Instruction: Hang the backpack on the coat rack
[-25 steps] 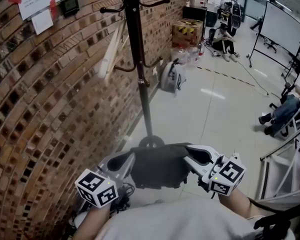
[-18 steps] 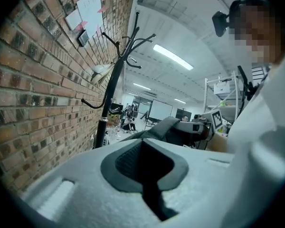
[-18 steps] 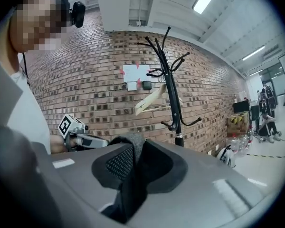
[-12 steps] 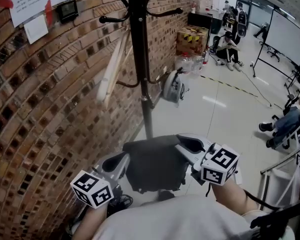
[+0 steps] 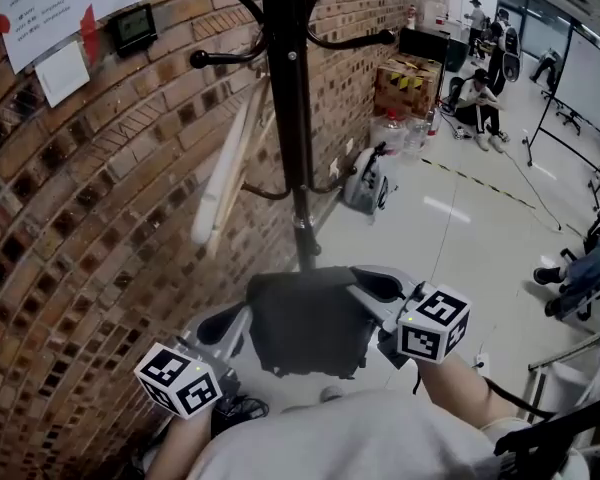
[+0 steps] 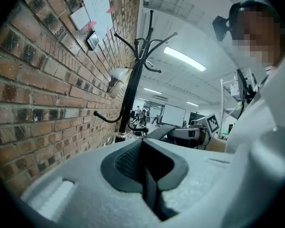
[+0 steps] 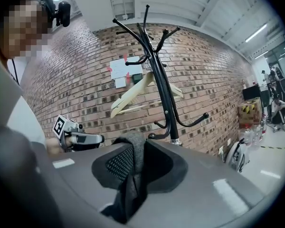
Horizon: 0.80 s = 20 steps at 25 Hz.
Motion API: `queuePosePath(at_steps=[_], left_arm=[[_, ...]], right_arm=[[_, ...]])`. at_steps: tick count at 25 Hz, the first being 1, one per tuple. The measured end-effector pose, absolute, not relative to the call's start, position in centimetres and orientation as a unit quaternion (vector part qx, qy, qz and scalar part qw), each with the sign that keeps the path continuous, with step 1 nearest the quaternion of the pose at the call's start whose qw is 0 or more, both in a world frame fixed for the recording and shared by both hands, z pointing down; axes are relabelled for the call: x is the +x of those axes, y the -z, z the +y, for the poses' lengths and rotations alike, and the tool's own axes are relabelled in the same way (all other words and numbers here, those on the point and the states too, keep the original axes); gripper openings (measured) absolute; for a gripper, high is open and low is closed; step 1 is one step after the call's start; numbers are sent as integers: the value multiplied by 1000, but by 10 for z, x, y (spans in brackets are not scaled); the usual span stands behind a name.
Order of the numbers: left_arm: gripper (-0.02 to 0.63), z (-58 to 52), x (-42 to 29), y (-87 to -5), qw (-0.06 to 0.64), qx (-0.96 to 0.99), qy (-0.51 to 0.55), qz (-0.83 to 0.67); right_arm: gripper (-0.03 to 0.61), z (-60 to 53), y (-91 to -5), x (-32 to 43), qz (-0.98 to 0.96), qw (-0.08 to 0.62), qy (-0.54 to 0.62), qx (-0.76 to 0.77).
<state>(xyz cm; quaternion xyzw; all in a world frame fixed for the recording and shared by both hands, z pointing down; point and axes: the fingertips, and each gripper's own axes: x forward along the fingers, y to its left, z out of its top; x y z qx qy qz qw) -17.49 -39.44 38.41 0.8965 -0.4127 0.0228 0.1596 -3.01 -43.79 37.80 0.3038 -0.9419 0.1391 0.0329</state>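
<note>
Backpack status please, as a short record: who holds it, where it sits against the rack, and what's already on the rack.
backpack: dark grey, held up between both grippers, not yet hung
left gripper: shut on a backpack strap
right gripper: shut on backpack fabric
rack: black, upright by the brick wall, just beyond the backpack
upper hooks: two in head view, both bare, above the backpack
hanger: pale, hangs on the rack's wall side
backpack touching rack: cannot tell
</note>
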Motion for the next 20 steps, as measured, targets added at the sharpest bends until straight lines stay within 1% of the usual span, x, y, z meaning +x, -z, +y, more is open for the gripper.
queuePosePath(at_steps=[16,20], left_arm=[[2,-428,-197,-418,203,863,-16,-462],[2,-434,-196,-421,208,861,-16,-463]], right_arm=[[64,-529,-395,-33,-938,37,-170,300],[66,-546,-414,-34,-932,44,-199,300]])
